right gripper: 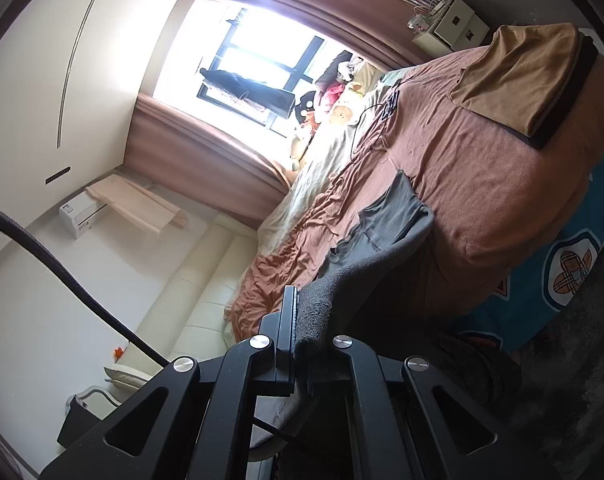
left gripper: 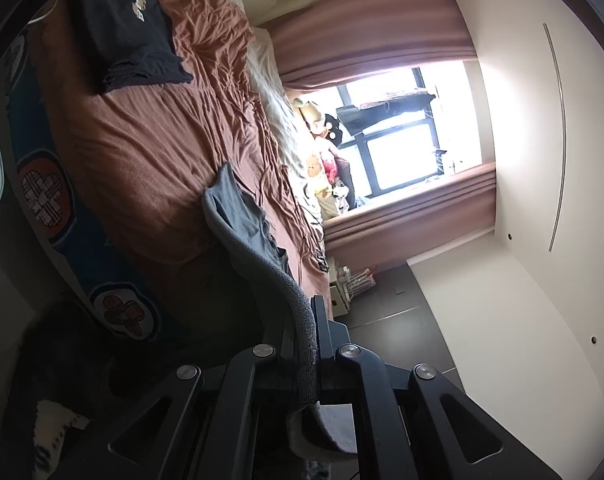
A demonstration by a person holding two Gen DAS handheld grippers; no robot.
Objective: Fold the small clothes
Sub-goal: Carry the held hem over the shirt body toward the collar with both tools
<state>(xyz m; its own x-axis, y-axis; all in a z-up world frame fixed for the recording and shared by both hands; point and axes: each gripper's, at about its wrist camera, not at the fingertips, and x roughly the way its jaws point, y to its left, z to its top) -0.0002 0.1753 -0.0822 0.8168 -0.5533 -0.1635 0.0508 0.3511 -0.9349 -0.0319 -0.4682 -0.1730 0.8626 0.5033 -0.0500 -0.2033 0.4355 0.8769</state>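
Across the rust-brown bedspread (left gripper: 141, 152) lies the grey garment (left gripper: 237, 216), its near edge pinched by the left gripper (left gripper: 308, 332) and right gripper (right gripper: 302, 320), apparently to stretch it flat for folding.

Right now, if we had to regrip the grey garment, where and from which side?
Take its thick near hem, at the two ends, where the left tongs and right tongs already pinch the grey garment. Come from the bed's near edge: the rest lies flat.
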